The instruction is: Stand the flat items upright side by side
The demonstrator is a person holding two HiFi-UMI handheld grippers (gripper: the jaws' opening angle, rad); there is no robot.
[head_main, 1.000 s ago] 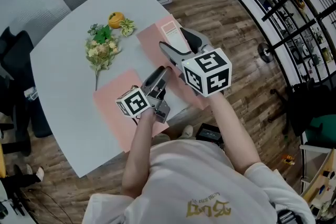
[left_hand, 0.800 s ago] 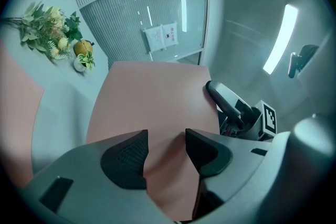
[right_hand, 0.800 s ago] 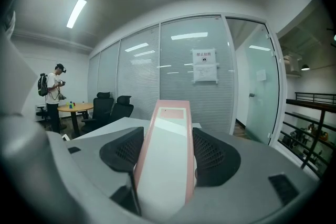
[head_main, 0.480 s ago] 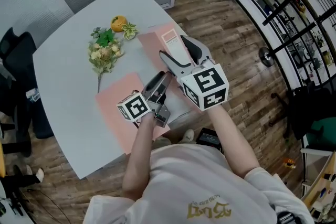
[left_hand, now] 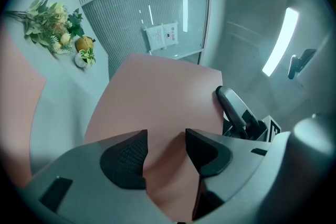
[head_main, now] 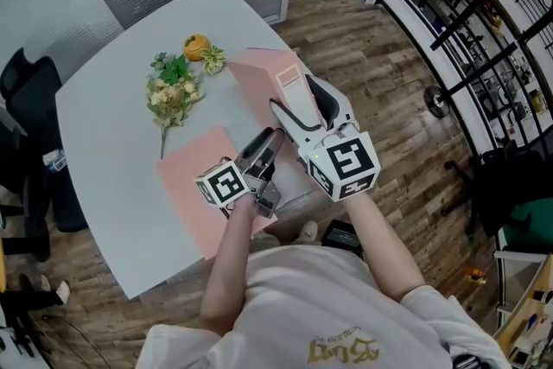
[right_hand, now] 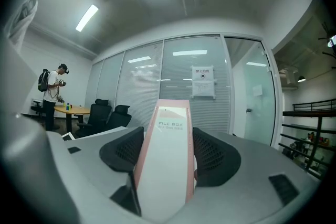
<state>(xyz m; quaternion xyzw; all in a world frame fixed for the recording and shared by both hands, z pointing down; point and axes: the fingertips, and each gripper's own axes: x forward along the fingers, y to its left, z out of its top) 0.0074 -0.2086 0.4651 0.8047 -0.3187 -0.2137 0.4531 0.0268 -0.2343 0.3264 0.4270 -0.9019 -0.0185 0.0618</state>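
Note:
A pink file box (head_main: 259, 69) with a white spine label is tilted up off the white table (head_main: 112, 108) at the right. My right gripper (head_main: 304, 105) is shut across its spine; in the right gripper view the labelled spine (right_hand: 169, 139) fills the gap between the pads of that gripper (right_hand: 165, 157). My left gripper (head_main: 266, 143) is at the box's near lower edge. In the left gripper view the pink panel (left_hand: 163, 97) runs between the jaws of that gripper (left_hand: 166, 150), which are shut on it. A second pink file box (head_main: 194, 186) lies flat at the front left.
A bunch of artificial flowers (head_main: 173, 86) and a small orange (head_main: 196, 45) lie on the table's far side. The table's edge runs close to me, with wooden floor beyond. A person (right_hand: 52, 92) stands at a distant table with office chairs.
The held file box has tipped up more steeply off the table. The right gripper has drawn a little nearer to me. Both grippers kept their hold.

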